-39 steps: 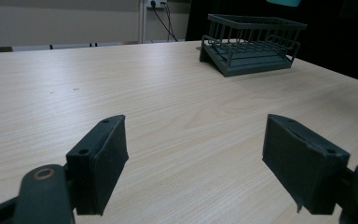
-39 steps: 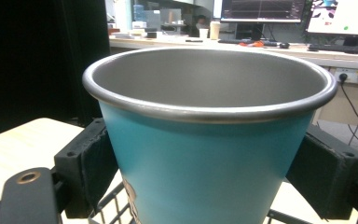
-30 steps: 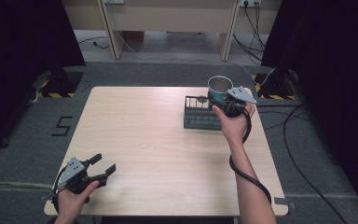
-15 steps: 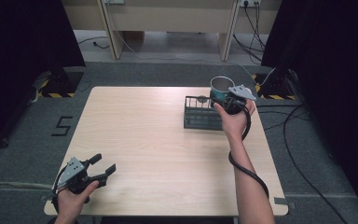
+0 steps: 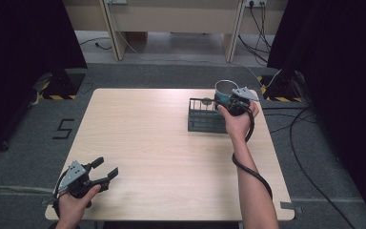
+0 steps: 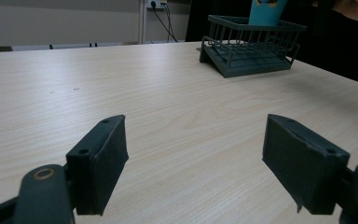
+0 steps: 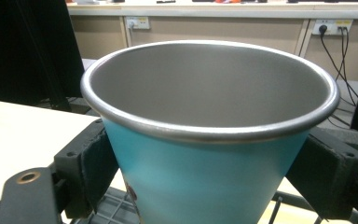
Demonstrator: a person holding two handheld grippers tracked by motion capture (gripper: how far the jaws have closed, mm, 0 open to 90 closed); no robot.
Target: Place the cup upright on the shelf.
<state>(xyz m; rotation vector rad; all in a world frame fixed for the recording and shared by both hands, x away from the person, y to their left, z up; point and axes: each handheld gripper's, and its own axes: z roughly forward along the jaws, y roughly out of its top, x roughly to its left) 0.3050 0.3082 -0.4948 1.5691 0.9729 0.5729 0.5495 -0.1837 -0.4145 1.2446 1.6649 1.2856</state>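
Left gripper (image 5: 106,170): jaws spread, empty, near table (image 5: 162,143) corner. Right gripper (image 5: 225,99): jaws clamp teal metal cup (image 5: 225,90) upright, over the wire basket's (image 5: 205,119) right end. Cup base cut off; contact with basket unclear.

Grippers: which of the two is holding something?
The right gripper, over the dark wire rack: its jaws clamp a blue metal cup. The left gripper near the table's front corner is open and empty.
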